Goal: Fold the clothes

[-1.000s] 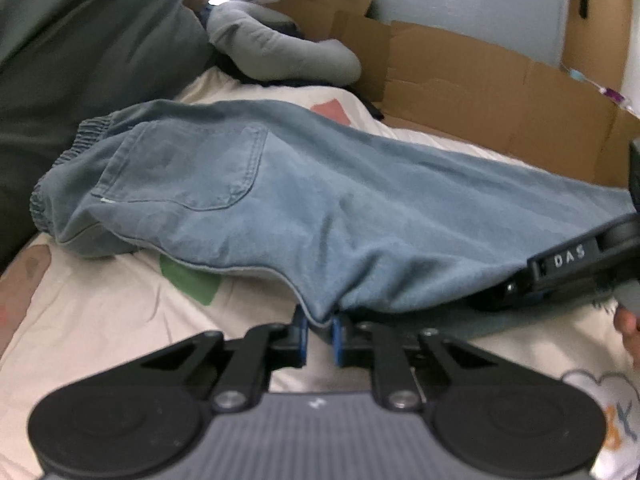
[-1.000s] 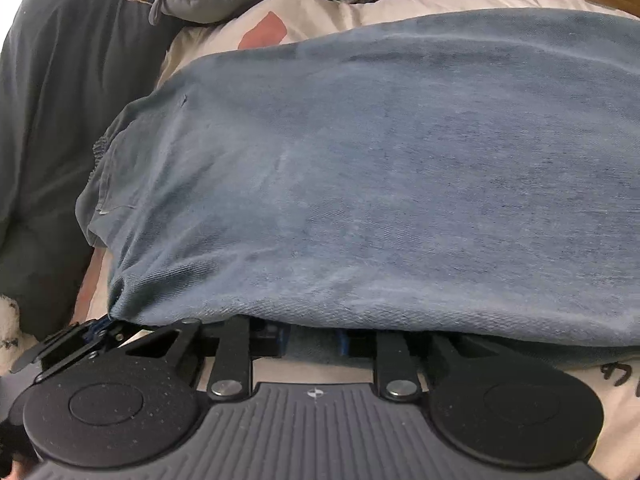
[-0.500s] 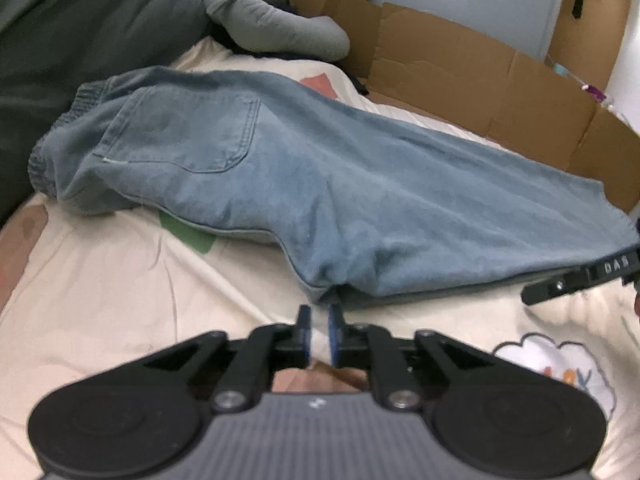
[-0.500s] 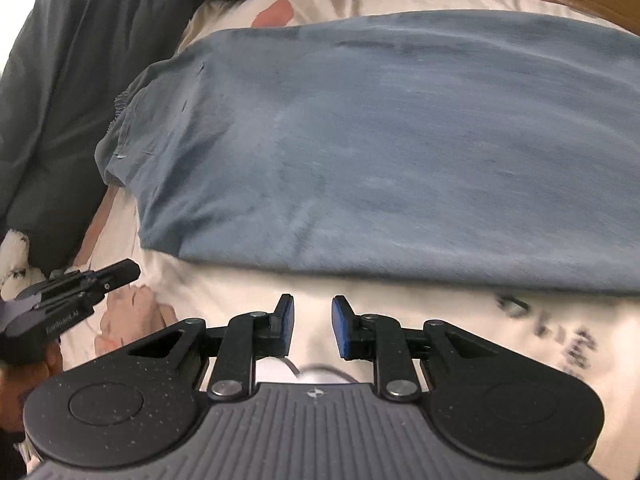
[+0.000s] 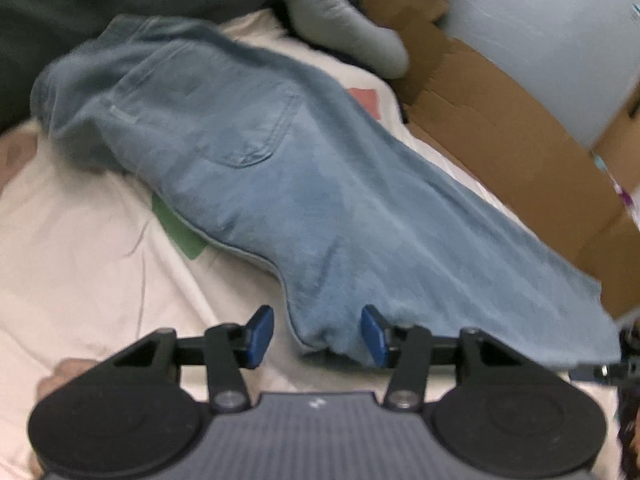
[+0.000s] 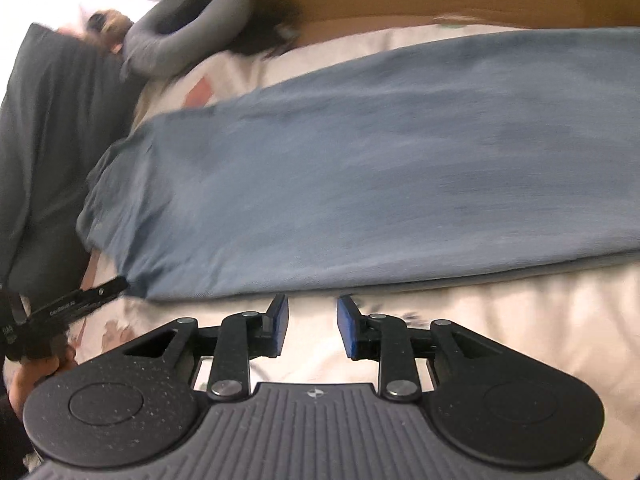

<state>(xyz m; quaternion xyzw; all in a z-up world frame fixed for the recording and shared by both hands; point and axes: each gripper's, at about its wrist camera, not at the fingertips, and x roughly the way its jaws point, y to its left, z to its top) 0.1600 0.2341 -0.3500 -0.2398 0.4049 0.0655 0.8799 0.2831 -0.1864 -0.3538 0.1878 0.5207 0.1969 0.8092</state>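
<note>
Jeans [image 5: 304, 184] lay doubled lengthwise on the bedsheet [image 5: 88, 216], near the cardboard [image 5: 508, 132]. Our left gripper [image 5: 316, 332] was wide open around their near edge; our right gripper [image 6: 308, 322] was open and empty. We feared a one-layer grip would undo the fold.

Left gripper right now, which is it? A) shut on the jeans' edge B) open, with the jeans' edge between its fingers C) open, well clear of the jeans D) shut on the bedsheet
B: the left gripper is open, its blue fingers spread apart with the near edge of the jeans lying between them.
</note>
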